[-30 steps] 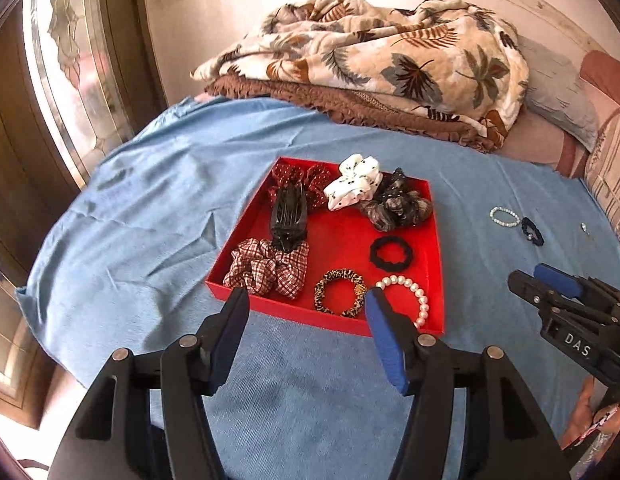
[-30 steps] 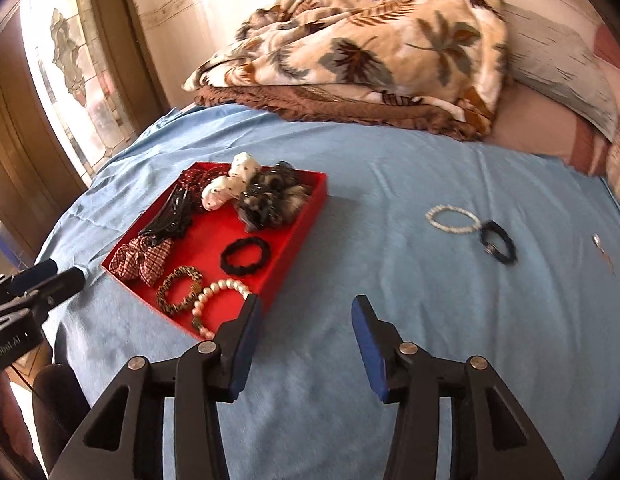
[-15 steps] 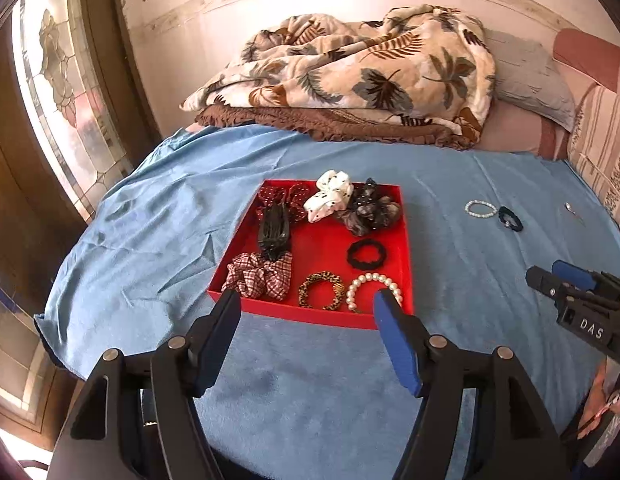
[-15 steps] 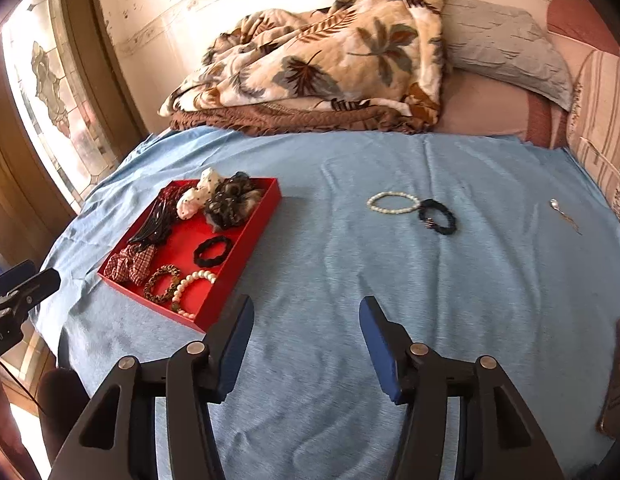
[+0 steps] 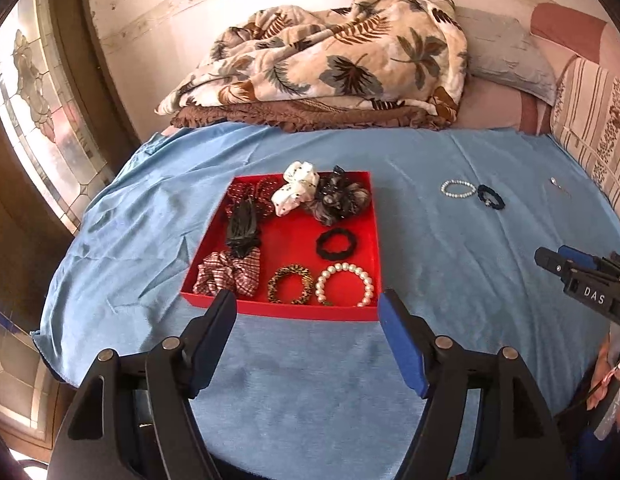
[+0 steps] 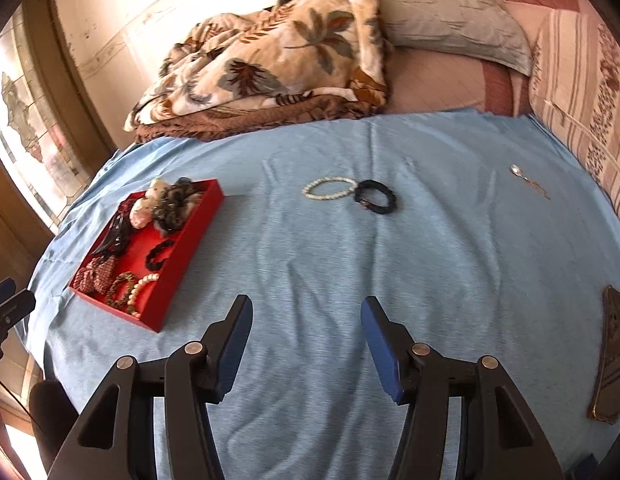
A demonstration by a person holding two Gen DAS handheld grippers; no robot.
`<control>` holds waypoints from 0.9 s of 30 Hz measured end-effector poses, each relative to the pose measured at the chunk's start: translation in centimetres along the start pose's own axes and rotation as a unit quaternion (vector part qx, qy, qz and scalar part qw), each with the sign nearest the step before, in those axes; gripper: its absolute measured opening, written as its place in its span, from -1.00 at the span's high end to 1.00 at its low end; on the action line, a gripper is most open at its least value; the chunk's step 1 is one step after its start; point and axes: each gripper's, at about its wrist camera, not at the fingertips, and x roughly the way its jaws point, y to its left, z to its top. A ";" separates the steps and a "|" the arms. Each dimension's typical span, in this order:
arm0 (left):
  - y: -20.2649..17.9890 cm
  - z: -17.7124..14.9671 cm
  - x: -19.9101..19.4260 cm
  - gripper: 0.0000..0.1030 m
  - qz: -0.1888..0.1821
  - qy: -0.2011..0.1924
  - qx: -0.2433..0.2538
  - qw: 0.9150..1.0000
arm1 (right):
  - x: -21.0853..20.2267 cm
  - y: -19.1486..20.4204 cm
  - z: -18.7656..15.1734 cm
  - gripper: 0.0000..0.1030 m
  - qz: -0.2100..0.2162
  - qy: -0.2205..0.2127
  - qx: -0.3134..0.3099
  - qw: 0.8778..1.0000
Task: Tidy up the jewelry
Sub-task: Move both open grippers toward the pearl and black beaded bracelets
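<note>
A: Left wrist view: left gripper [image 5: 306, 312] hangs over the blue sheet [image 5: 310, 380], jaws wide apart, holding nothing. Red tray [image 5: 286, 311] sits just past the fingertips.

B: Tray contents?

A: Near row: plaid scrunchie [image 5: 226, 274], leopard bracelet [image 5: 291, 284], pearl bracelet [image 5: 345, 284]. Behind them a black claw clip [image 5: 242, 226] and black scrunchie [image 5: 336, 244]. Far row: red dotted scrunchie [image 5: 250, 196], white dotted scrunchie [image 5: 296, 188], dark grey scrunchie [image 5: 338, 200].

B: Anything loose?

A: Yes. Right wrist view: right gripper [image 6: 306, 322], jaws also apart and empty, over bare sheet. Ahead of it a white bead bracelet [image 6: 329, 188] and dark bracelet [image 6: 375, 197] lie on the bed, edges touching or nearly so, can't tell. Well apart from the tray. A small silver piece with a chain [image 6: 528, 182] lies farther right.

B: Obstructions?

A: Nothing between the right jaws and the two bracelets, just sheet wrinkles. A phone [image 6: 612, 356] lies at the right edge of the sheet. A leaf-print blanket [image 6: 270, 56] and grey pillow [image 6: 450, 20] are piled at the far end, clear of everything. Stained-glass window [image 5: 38, 120] on the left.

B: Grippers near each other?

A: Right one shows at the right edge of the left view, left one at the left edge of the right view. Apart.
</note>
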 end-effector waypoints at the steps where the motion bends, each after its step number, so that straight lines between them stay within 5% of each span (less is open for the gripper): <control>1: -0.2 0.0 0.2 -0.41 -0.001 0.002 0.002 1.000 | 0.1 -0.5 0.0 -0.18 -0.002 0.001 0.003 1.000; 14: -3.3 1.2 3.5 -0.41 -0.011 0.036 0.032 0.999 | 1.9 -5.7 0.4 -0.18 -0.022 0.012 0.039 0.999; 27: -9.0 8.4 9.2 -0.41 -0.095 0.036 0.026 0.994 | 6.1 -9.8 2.9 -0.18 -0.018 -0.002 0.074 0.997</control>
